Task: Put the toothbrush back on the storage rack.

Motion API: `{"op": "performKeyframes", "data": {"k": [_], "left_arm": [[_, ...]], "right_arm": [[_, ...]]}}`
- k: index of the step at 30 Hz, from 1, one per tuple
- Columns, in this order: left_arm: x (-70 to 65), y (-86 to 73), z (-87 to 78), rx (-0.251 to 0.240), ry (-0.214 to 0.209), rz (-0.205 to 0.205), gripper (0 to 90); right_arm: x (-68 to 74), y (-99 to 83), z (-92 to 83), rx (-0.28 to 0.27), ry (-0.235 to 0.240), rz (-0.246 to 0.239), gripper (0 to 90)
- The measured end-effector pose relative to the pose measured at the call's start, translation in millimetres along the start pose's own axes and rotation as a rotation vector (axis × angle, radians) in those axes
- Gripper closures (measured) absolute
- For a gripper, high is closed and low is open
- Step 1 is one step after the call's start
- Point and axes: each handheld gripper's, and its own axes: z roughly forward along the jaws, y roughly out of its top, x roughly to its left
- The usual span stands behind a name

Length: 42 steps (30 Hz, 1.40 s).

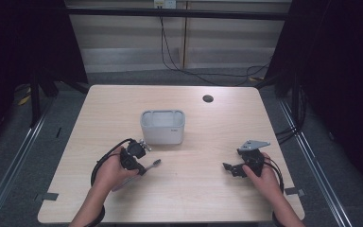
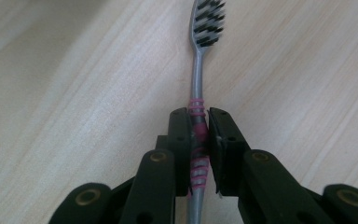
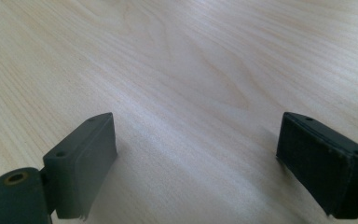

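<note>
Dark curtains flank a pale wooden desk (image 1: 208, 189); a grey tub (image 1: 163, 126) stands mid-desk, left claw (image 1: 144, 166) just before it, right claw (image 1: 228, 167) well apart. Left gripper view: jaws clamp a toothbrush (image 2: 198, 79) at its pink-ribbed handle. Right gripper view: jaws spread wide over bare wood.

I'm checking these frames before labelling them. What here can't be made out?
- Inside of the grey rectangular plastic holder: high view, its near wall hides the bottom.
- Tail of the grey pink-ribbed toothbrush: left gripper view, cut off by the bottom edge between the left claw jaws.
- Small dark round spot on the tabletop: high view, too small.
</note>
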Motion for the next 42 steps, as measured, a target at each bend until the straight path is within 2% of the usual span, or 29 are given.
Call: {"op": "performKeyframes", "data": {"k": [4,10,16,21,28,34,42], "left_arm": [[0.8,-1.3,-9.0,-0.073,-0.005,-0.014,79.9],[0.6,-0.9,-26.0,-0.184,0.009,-0.026,79.9],[2.4,-2.9,-37.7,-0.307,-0.017,-0.065,80.0],[5.2,-5.4,-46.9,-0.389,-0.023,-0.077,80.0],[6.7,-6.4,-55.1,-0.457,-0.003,-0.104,80.0],[8.5,-6.3,-62.2,-0.527,-0.005,-0.126,79.9],[9.0,-4.5,-69.2,-0.600,0.013,-0.136,79.9]], "right_arm": [[0.0,0.0,0.0,0.000,0.000,0.000,11.2],[0.0,0.0,0.1,0.000,0.000,0.000,11.2],[-0.1,0.0,0.1,0.000,0.000,0.000,11.2],[0.0,0.0,0.0,0.000,0.000,0.000,11.2],[-0.1,0.0,0.1,0.000,0.000,0.000,11.2],[-0.1,0.0,0.1,0.000,0.000,0.000,11.2],[0.0,0.0,0.0,0.000,0.000,0.000,11.2]]}}
